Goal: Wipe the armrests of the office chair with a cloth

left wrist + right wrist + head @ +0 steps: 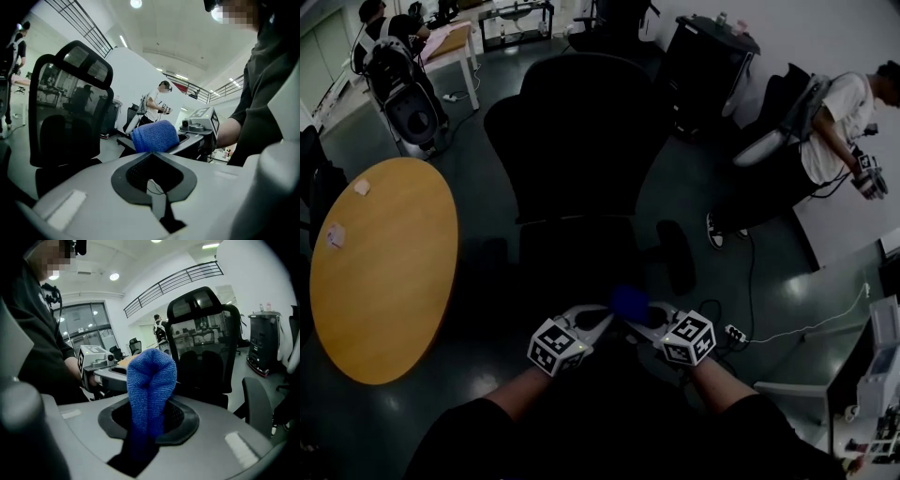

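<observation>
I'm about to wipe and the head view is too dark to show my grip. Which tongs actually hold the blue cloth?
Observer: The right gripper is shut on the blue cloth, which stands folded up out of its tongs.
Operator: And the left one, is it pinching a corner too?
Observer: No. The left gripper is shut with nothing between its tongs. In its view the cloth shows just beyond its tips.

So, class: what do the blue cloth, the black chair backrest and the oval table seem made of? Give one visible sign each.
Folded blue cloth: probably microfibre or terry, going by its fuzzy looped weave.
Black chair backrest: mesh fabric, since the room shows through it.
Oval tan table: likely wood or laminate, with a smooth matt top.
</observation>
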A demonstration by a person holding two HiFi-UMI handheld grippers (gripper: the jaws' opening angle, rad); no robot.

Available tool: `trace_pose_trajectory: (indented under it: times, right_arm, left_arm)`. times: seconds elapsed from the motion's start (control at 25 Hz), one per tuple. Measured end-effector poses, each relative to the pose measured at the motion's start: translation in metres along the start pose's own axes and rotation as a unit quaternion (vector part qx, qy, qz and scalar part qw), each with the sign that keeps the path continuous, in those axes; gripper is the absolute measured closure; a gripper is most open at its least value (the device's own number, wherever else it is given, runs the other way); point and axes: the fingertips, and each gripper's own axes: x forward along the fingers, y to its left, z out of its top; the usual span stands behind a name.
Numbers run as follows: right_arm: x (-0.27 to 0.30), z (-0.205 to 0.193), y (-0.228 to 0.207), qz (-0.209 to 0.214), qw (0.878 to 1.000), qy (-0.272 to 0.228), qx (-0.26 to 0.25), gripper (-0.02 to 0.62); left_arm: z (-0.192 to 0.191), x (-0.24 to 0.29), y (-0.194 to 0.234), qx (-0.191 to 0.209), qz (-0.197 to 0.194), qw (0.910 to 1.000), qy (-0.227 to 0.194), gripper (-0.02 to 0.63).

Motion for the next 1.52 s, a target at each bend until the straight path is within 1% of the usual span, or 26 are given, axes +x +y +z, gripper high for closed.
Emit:
trace_pose_trajectory:
  times: [0.16, 0.28, 0.48, 0.68, 0.84, 0.92, 1.12, 1.28, 1.36, 1.52]
  right_arm:
    - [0.012, 0.020, 0.031, -0.008, 0.999, -0.030, 0.013, 0.485]
    - [0.015, 0.032, 0.048, -0.008, 0.999, -0.039, 0.007, 0.485]
    - [-0.003, 0.038, 0.057, -0.001, 0.998, -0.056, 0.007, 0.485]
    - [-0.015, 0.040, 0.065, 0.015, 0.997, -0.078, 0.004, 0.485]
    - [-0.043, 0.037, 0.075, 0.035, 0.995, -0.095, -0.019, 0.485]
    - [-0.062, 0.035, 0.080, 0.048, 0.993, -0.102, -0.026, 0.485]
    - [-0.109, 0.025, 0.091, 0.077, 0.989, -0.118, -0.038, 0.485]
    - [-0.143, 0.013, 0.096, 0.096, 0.985, -0.133, -0.047, 0.485]
    - [-0.154, 0.007, 0.096, 0.099, 0.985, -0.135, -0.047, 0.485]
    - [-0.166, -0.003, 0.097, 0.094, 0.985, -0.137, -0.040, 0.485]
  left_arm:
    - [0.005, -0.036, 0.004, -0.015, 0.017, 0.9994, -0.026, 0.588]
    - [0.015, -0.053, 0.004, -0.006, 0.031, 0.9986, -0.042, 0.589]
    - [0.025, -0.054, -0.013, 0.013, 0.051, 0.9974, -0.049, 0.589]
    - [0.030, -0.058, -0.030, 0.008, 0.074, 0.9958, -0.053, 0.589]
    - [0.035, -0.053, -0.062, -0.002, 0.097, 0.9935, -0.060, 0.588]
    - [0.038, -0.048, -0.081, 0.001, 0.113, 0.9916, -0.062, 0.589]
    - [0.035, -0.040, -0.130, 0.021, 0.139, 0.9879, -0.065, 0.588]
    - [0.033, -0.031, -0.165, 0.013, 0.161, 0.9851, -0.059, 0.589]
    - [0.031, -0.028, -0.179, 0.010, 0.167, 0.9844, -0.054, 0.588]
    - [0.031, -0.025, -0.203, 0.008, 0.162, 0.9855, -0.048, 0.588]
